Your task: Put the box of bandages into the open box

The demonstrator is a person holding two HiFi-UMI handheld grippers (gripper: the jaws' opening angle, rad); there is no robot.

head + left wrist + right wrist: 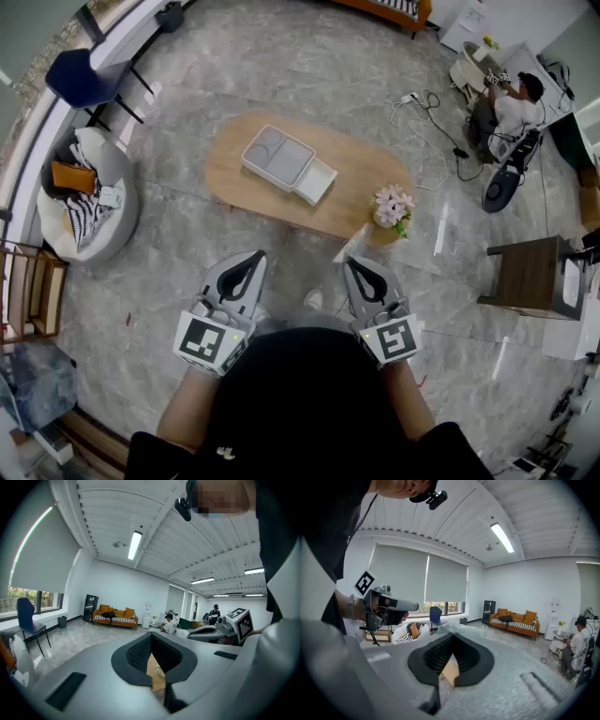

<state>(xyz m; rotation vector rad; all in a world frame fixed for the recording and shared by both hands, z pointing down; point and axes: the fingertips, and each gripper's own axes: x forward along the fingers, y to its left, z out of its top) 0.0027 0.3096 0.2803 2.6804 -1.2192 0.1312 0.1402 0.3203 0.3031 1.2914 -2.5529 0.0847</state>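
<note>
We see pink flowers at the right end of the wooden desk, a blue chair and a pale beanbag at the left, and an orange sofa against the far wall.

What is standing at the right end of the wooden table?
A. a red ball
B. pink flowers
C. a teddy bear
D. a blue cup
B: the head view shows a small bunch of pink flowers standing at the right end of the wooden table, apart from the grey open box nearer the middle.
</note>
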